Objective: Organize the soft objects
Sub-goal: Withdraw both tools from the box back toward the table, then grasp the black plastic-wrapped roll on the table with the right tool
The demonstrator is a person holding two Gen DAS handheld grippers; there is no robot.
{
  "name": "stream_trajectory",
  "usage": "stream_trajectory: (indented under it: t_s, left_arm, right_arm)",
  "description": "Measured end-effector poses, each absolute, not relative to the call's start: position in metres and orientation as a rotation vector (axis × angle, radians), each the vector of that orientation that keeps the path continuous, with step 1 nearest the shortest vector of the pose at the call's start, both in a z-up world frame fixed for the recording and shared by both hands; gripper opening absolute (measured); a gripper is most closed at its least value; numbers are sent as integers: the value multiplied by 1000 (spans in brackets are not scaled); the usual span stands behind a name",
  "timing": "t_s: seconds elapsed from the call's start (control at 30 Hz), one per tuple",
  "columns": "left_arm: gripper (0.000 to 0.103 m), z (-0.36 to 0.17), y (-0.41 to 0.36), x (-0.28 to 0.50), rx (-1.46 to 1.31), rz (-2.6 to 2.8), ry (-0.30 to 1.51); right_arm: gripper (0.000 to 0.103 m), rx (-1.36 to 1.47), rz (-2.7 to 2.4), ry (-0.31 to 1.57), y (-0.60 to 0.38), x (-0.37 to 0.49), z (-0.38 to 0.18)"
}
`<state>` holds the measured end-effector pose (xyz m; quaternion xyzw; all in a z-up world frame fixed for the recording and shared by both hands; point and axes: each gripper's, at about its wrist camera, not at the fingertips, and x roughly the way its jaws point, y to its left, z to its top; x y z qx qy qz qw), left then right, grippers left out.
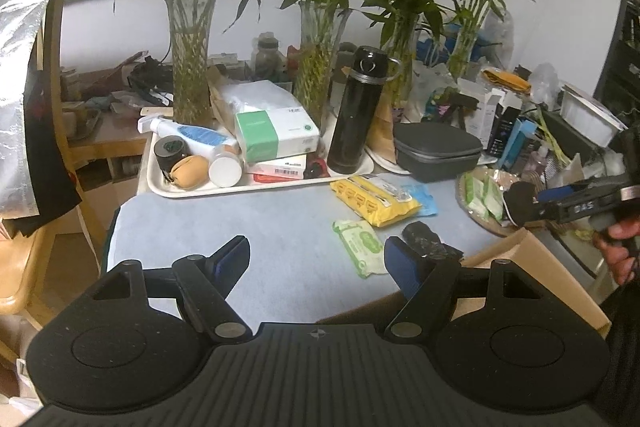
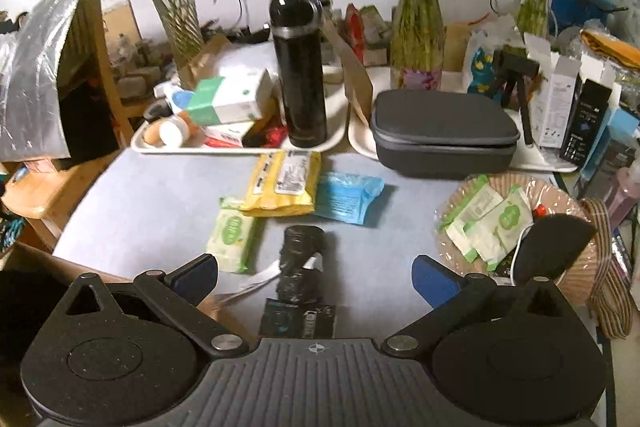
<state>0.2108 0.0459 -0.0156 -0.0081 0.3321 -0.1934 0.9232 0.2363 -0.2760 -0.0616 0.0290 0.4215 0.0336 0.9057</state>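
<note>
Soft packs lie on the blue-grey table mat (image 1: 240, 227): a yellow wipes pack (image 1: 374, 201) (image 2: 285, 183), a blue pack (image 1: 422, 199) (image 2: 346, 197), a green-and-white wipes pack (image 1: 358, 247) (image 2: 232, 235) and a black roll of bags (image 1: 428, 245) (image 2: 302, 259). A round woven basket (image 2: 568, 195) (image 1: 468, 203) at the right holds several green-white sachets (image 2: 488, 223). My left gripper (image 1: 316, 263) is open and empty above the mat's near edge. My right gripper (image 2: 314, 281) is open and empty over the black roll; it also shows in the left wrist view (image 1: 520, 203), over the basket.
A white tray (image 1: 160, 183) (image 2: 138, 143) at the back holds a black flask (image 1: 358, 111) (image 2: 300, 71), a tissue box (image 1: 276, 135) and bottles. A grey zip case (image 2: 444, 135) sits on a second tray. Glass vases with bamboo (image 1: 192, 67) stand behind. A cardboard box (image 1: 532, 267) is at the near right.
</note>
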Motion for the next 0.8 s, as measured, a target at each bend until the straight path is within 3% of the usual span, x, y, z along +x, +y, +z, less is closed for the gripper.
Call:
stream_trajectory:
  t_s: [0.8]
  left_arm:
    - [74, -44, 61, 259, -51, -365, 761]
  right_arm:
    - [70, 23, 213, 1111, -260, 334, -156]
